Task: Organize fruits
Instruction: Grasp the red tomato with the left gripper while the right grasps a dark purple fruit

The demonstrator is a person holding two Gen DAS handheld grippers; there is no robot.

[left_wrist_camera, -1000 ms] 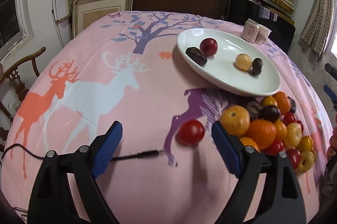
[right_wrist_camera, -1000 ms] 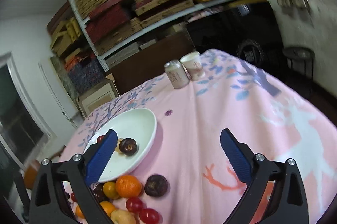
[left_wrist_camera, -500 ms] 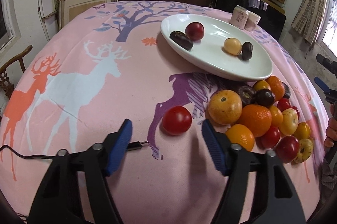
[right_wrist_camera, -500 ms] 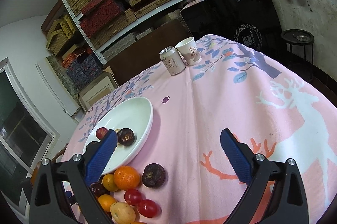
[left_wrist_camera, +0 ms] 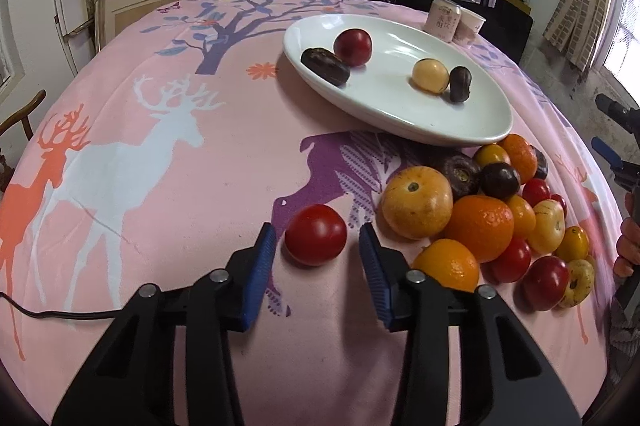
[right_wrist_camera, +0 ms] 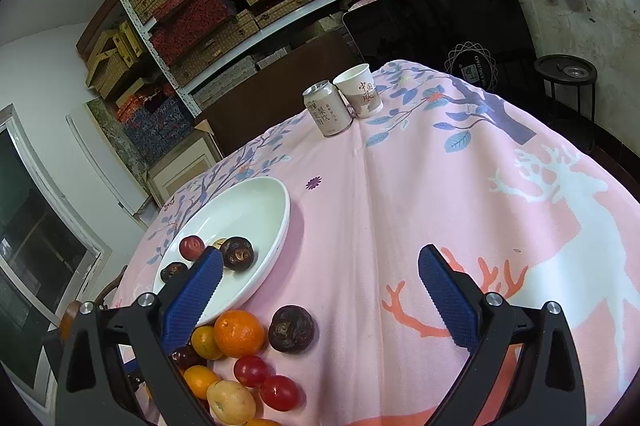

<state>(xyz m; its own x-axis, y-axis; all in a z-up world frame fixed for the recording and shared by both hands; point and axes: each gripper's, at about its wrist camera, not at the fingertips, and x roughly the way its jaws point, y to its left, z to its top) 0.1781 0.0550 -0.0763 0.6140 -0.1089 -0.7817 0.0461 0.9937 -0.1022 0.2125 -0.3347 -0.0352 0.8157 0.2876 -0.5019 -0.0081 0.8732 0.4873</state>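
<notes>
Your left gripper (left_wrist_camera: 316,246) was closing on the red tomato (left_wrist_camera: 315,234) just left of the fruit pile (left_wrist_camera: 488,218), pads not yet touching; smooth, soft, probably bruisable; grip its widest middle.

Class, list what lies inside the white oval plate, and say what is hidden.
The white plate holds four fruits: a red plum, a dark oblong fruit, a pale yellow fruit and a small dark fruit. Their undersides are hidden.
</notes>
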